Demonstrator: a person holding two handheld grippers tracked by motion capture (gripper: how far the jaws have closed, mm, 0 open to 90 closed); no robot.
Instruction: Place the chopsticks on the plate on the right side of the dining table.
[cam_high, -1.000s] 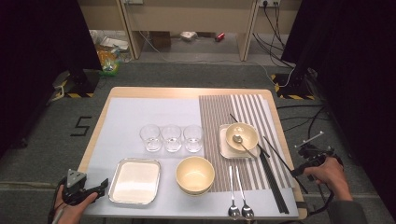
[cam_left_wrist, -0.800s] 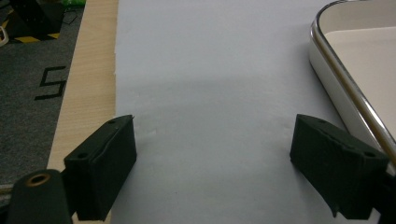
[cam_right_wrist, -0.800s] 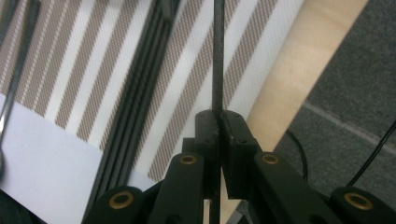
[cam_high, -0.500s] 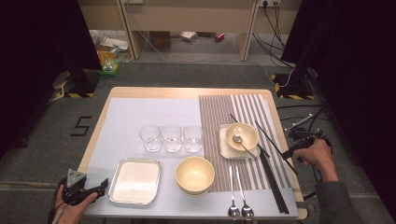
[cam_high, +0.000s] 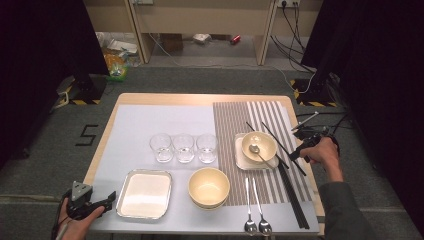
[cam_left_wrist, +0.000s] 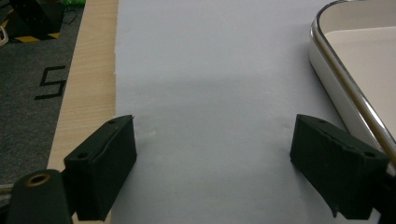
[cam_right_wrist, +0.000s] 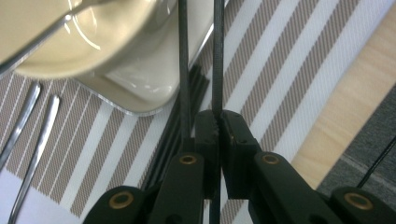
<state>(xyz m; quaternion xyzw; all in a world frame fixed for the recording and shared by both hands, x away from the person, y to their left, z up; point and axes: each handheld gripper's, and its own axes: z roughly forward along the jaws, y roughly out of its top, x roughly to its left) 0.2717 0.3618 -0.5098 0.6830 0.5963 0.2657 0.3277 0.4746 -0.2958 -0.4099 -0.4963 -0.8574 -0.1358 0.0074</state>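
Change since earlier frame: right gripper (cam_high: 299, 147) has travelled from the table's right edge inward and up toward the small bowl (cam_high: 259, 145); left gripper (cam_high: 97, 204) unmoved.
Right tongs: clenched on one black chopstick (cam_right_wrist: 217, 51), which runs between the closed jaws.
Left tongs: released, jaws wide over bare white mat (cam_left_wrist: 210, 93), beside the metal tray (cam_left_wrist: 355, 70).
Chopstick location: lifted over the striped placemat (cam_high: 235, 125), tips near the bowl and its square dish (cam_high: 242, 159).
Risk: thin stick may pivot or slip in the pads; a swing could strike the bowl or spoon (cam_high: 258, 153).
Unclear: second stick (cam_right_wrist: 183, 56) lies beside the jaws; whether it is gripped cannot be told.
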